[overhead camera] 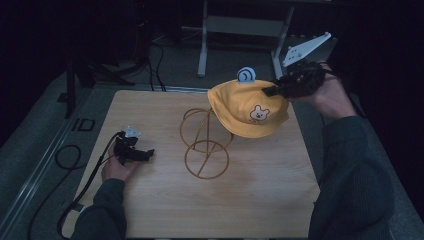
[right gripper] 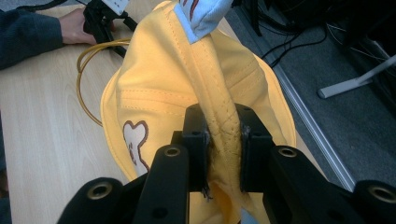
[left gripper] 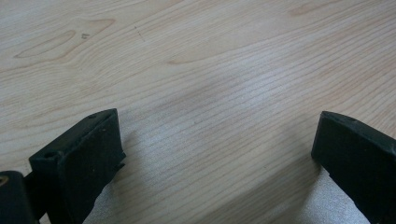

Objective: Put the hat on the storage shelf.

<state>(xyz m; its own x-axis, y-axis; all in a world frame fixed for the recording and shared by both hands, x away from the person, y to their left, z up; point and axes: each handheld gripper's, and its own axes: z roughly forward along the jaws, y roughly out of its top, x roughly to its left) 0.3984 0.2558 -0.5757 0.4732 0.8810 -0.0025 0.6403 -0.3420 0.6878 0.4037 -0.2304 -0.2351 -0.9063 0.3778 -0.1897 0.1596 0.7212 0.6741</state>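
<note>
A yellow cap (overhead camera: 247, 110) with a small bear patch and a pale blue ear on top hangs above the table, just over the upper ring of a gold wire stand (overhead camera: 205, 142). My right gripper (overhead camera: 272, 90) is shut on a fold of the yellow cap (right gripper: 219, 116), which is pinched between its black pads. My left gripper (overhead camera: 145, 154) rests low on the wooden table (overhead camera: 160, 205) at the left, away from the stand. In the left gripper view its jaws stand wide apart over bare wood, so the left gripper (left gripper: 215, 154) is open and holds nothing.
The gold wire stand (right gripper: 86, 70) lies behind the cap in the right gripper view, with the other hand beyond it. A black cable (overhead camera: 75, 200) trails off the table's left edge. A grey metal desk frame (overhead camera: 245, 30) stands on the floor behind the table.
</note>
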